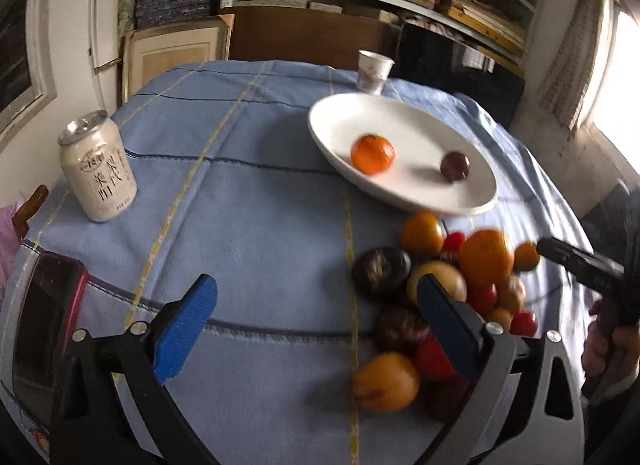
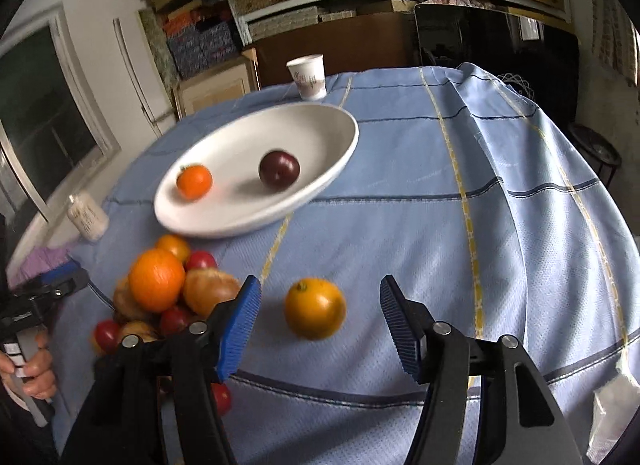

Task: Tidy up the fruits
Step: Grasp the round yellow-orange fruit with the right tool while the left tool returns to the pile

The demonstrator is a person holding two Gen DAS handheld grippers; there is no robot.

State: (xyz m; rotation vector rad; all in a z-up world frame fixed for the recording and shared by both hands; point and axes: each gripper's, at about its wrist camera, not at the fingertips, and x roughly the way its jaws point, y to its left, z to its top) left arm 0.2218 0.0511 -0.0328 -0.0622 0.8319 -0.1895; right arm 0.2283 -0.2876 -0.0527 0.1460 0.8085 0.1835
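Fruits: lone orange (image 2: 315,308) sits apart from pile (image 2: 160,297), framed btwn right tongs (image 2: 320,319), spread wide, empty; prob next for plate (image 2: 256,221); left tongs (image 1: 316,319) also apart, idle.

Plate (image 2: 320,181) on counter (image 2: 440,245), tangerine (image 2: 194,181) and plum (image 2: 279,169) in it. Cup (image 2: 307,77) behind plate. Fruit pile (image 2: 168,293) before plate; lone orange (image 2: 315,308) right of pile. Can (image 1: 98,171) far left.

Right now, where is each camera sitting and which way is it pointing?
Left wrist: rides the left gripper, jaws open, facing across the blue tablecloth toward the white plate and can; the right hand shows at the edge.
Right wrist: rides the right gripper, jaws open around a lone orange without touching; the left hand shows.
Shared: plate, paper cup, fruit pile.
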